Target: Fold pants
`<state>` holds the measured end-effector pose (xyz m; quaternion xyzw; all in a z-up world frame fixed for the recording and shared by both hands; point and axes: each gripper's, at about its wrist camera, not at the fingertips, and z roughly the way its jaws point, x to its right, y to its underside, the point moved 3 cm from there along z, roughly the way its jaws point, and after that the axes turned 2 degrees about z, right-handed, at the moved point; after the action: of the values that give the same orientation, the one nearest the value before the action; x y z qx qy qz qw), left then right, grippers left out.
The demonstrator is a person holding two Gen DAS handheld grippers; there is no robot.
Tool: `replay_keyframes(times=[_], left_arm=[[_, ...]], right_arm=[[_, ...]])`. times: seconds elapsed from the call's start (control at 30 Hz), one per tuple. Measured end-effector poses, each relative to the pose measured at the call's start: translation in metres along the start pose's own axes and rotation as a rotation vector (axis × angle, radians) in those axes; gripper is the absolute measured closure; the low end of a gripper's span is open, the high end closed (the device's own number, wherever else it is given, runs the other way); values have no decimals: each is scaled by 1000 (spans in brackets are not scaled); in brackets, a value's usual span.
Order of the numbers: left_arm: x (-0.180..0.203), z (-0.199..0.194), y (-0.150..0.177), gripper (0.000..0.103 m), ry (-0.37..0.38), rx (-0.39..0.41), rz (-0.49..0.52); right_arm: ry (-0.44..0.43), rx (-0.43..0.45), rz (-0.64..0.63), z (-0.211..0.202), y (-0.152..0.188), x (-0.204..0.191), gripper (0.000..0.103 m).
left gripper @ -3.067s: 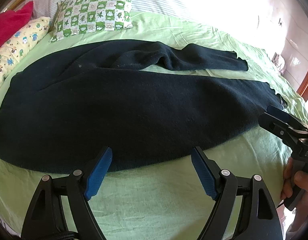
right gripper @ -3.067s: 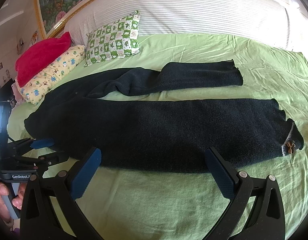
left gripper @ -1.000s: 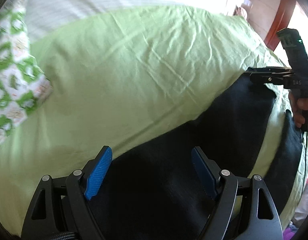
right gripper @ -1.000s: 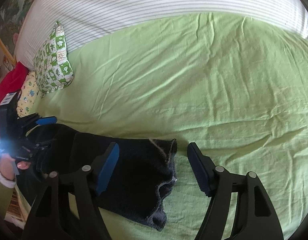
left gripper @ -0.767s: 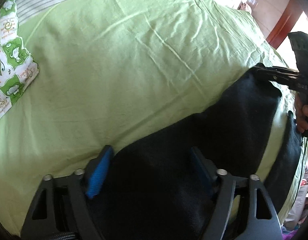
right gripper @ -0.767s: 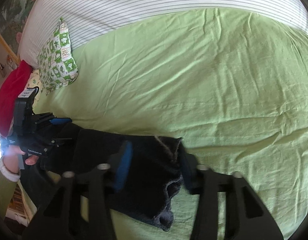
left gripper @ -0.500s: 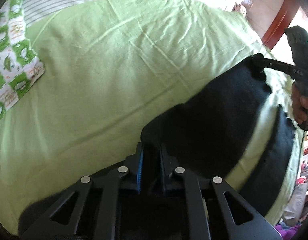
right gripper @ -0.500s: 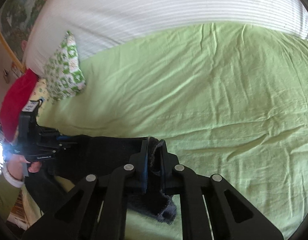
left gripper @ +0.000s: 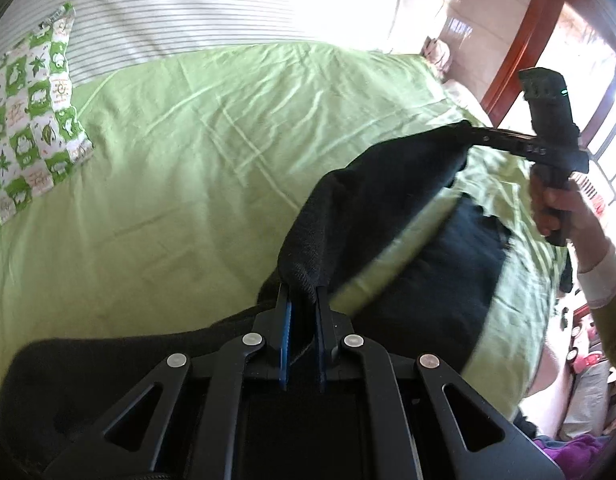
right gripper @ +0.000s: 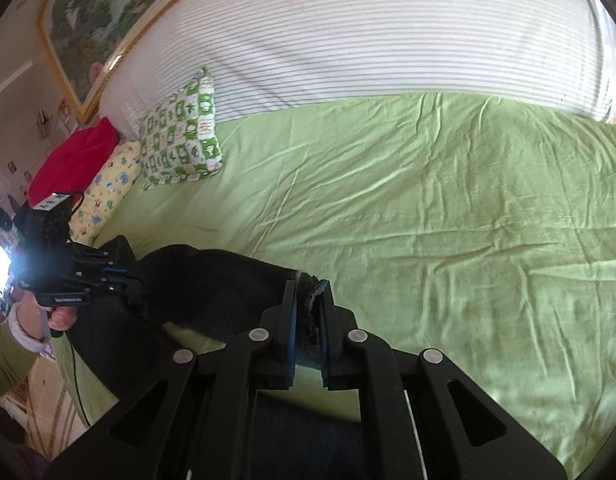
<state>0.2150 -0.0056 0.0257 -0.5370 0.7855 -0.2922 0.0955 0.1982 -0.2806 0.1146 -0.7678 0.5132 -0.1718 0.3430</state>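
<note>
While both grippers clamp it, pants point(left gripper: 372, 200) aloft.

Both grippers — left gripper point(left gripper: 303, 300), right gripper point(right gripper: 309, 300) — clamped

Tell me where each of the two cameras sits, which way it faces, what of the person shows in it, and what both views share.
Left wrist: on the left gripper, looking along its fingers over the green sheet toward the window side; the right hand shows.
Right wrist: on the right gripper, facing the striped headboard and pillows; the left hand shows.
Shared: the dark pants, pinched by both grippers, the sheet and the green-patterned pillow.
</note>
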Motion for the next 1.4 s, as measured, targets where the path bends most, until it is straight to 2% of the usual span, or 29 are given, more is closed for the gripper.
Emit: replay_keyframes(times=[0.2,0.37,0.63,0.77,0.87,0.9,0.97,1.0,1.03,1.13,1.23,1.3,1.4], left_arm=[[41,-10,37,95,41,9,15],[61,4,61,95,59,-21,10],[73,7,79,95,78,-16,5],[72,19,90,94,79,-39,-14],[73,28,99,90,70,-52,-17],[73,28,101,88,64,-56,-23],[73,26,105,81,71,-52,-34],[73,23,106,79,75,-43,-40],[73,21,107,76,78,-34,-48],[73,11,115,71,90,-12,-76],[71,4,124,70,85,3,-99],[69,-2,130,70,90,19,-124],[63,-13,138,63,73,45,-155]], right_arm=[[-6,26,7,-26,23,15,93],[11,16,-30,-39,53,22,93],[66,-9,-45,-55,93,23,94],[96,-57,-19,-47,114,28,94],[113,-75,19,-42,126,32,94],[120,-79,29,-42,129,33,91],[174,-86,39,-45,133,33,70],[204,-89,45,-47,134,33,53],[219,-73,50,-53,137,31,49],[186,-2,69,-74,140,22,49],[169,45,65,-87,141,6,49],[139,66,61,-89,140,-11,49],[98,61,44,-82,141,-35,49]])
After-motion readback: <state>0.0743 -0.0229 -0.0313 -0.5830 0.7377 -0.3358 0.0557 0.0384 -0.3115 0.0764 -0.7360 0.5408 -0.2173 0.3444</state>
